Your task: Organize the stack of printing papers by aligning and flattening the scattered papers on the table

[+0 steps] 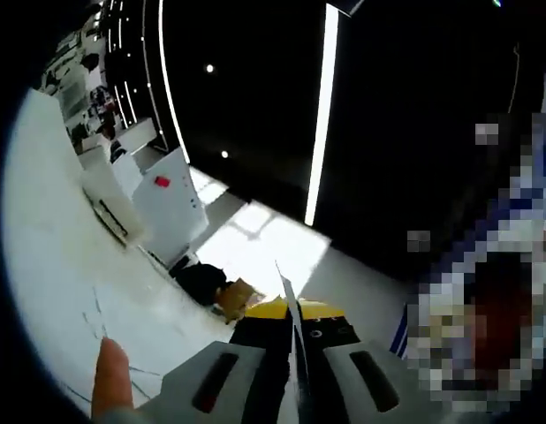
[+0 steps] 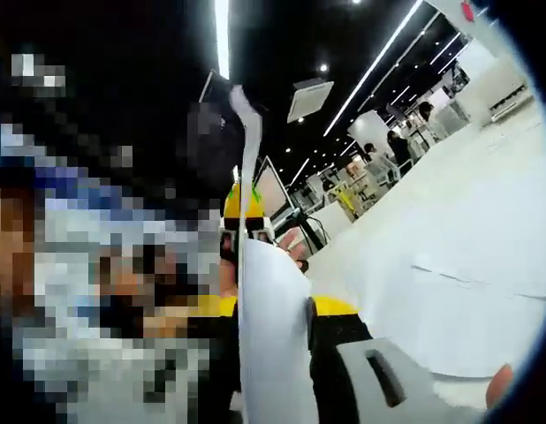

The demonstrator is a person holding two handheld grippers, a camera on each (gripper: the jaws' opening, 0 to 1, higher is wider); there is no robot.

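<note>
White tabletop (image 1: 52,256) spreads toward nine o'clock in the left gripper view, where the left gripper (image 1: 297,389) pinches paper (image 1: 291,309) edge-on. Right gripper (image 2: 282,353) clamps the paper (image 2: 273,336) broadside, with open table (image 2: 450,265) toward three o'clock.

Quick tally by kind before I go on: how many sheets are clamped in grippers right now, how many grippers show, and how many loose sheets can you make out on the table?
Sheets held edge-on in a gripper: 2, the left sheet and the right sheet
Grippers: 2, the left gripper and the right gripper
Loose sheets on the table: cannot count; edges overlap
Total counted: 4
</note>
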